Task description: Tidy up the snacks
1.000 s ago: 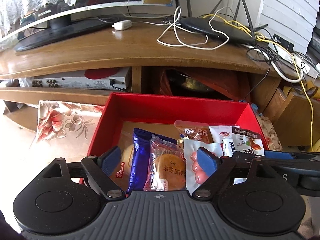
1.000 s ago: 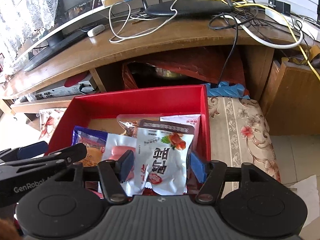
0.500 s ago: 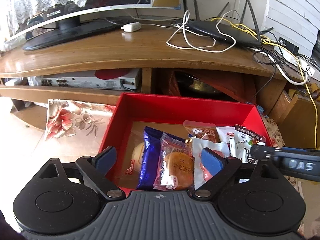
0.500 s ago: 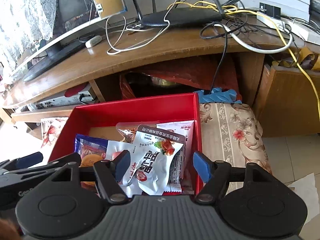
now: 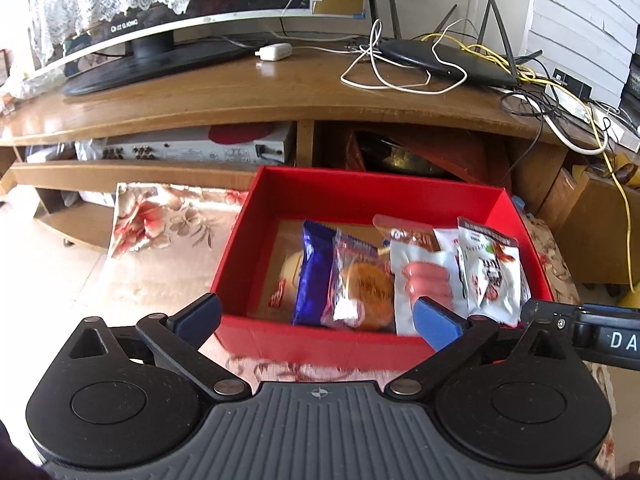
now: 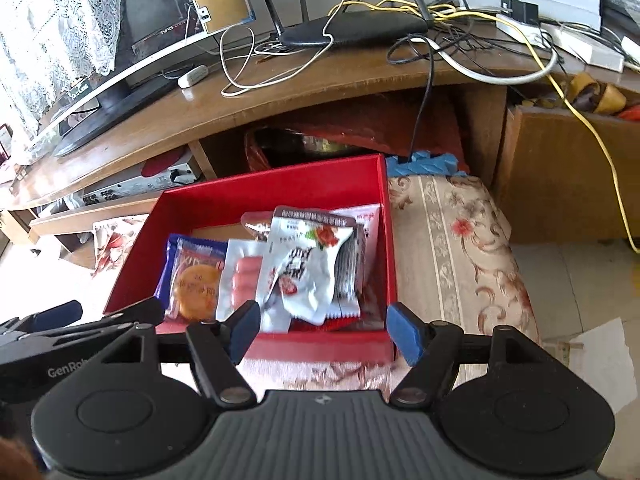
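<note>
A red box (image 5: 360,200) sits on a floral cloth and holds a row of snacks. They are a blue packet (image 5: 314,272), a round cake in a clear wrapper (image 5: 364,288), a sausage pack (image 5: 424,280) and a white packet with red fruit (image 5: 488,272). My left gripper (image 5: 316,316) hovers at the box's near wall, its jaws opening wide with nothing between the pads. My right gripper (image 6: 324,332) stands open and empty at the near right corner of the box (image 6: 280,188). The white packet (image 6: 308,264) lies beyond its fingertips.
Behind the box runs a wooden TV stand (image 5: 240,104) carrying a monitor (image 5: 160,20), a router (image 5: 448,62) and tangled cables. A wooden cabinet (image 6: 560,180) stands to the right. The floral cloth (image 6: 460,248) stretches right of the box, with paper (image 6: 600,360) on the floor.
Both grippers drew back from over the snacks to the box's near wall. The left jaws spread wider. The white packet, earlier between the right fingers, now lies in the box.
</note>
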Motion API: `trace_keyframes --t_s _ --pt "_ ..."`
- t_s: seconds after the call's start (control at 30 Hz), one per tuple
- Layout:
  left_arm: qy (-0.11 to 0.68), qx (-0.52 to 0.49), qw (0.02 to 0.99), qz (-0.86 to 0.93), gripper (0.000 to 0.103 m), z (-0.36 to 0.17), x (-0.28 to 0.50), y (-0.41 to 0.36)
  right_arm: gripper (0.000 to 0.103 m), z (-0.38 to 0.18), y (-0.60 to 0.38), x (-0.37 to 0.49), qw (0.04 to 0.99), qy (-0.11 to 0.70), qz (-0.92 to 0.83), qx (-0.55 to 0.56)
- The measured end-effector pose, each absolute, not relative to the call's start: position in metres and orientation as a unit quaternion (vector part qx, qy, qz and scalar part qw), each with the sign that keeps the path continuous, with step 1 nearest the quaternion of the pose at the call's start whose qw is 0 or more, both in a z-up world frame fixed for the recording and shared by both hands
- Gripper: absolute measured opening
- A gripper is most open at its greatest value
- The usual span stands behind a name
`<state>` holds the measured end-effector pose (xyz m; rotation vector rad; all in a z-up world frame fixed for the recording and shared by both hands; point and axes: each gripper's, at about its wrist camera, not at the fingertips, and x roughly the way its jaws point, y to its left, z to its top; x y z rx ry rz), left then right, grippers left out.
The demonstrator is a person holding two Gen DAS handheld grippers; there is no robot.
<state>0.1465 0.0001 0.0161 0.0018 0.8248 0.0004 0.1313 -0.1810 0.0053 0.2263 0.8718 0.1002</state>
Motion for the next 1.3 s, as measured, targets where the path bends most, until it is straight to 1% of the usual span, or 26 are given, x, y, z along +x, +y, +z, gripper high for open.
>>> trace_keyframes --t_s 0.4,0.53,1.0,1.3 --pt "0.403 0.000 0.915 -0.020 0.103 0.013 0.111 -0.002 0.068 -0.001 -0.181 0.086 0.896 0.428 0.048 0.110" --pt "0.410 0.013 0.912 -0.016 0.103 0.008 0.103 -0.007 0.068 -0.003 -0.181 0.076 0.894 0.431 0.051 0.111" --pt "0.394 0.041 0.918 0.001 0.103 0.007 0.074 -0.012 0.068 -0.012 -0.182 0.056 0.889 0.444 0.043 0.106" --pt "0.393 0.038 0.919 -0.015 0.103 0.006 0.062 -0.014 0.068 -0.012 -0.181 0.048 0.889 0.444 0.048 0.107"
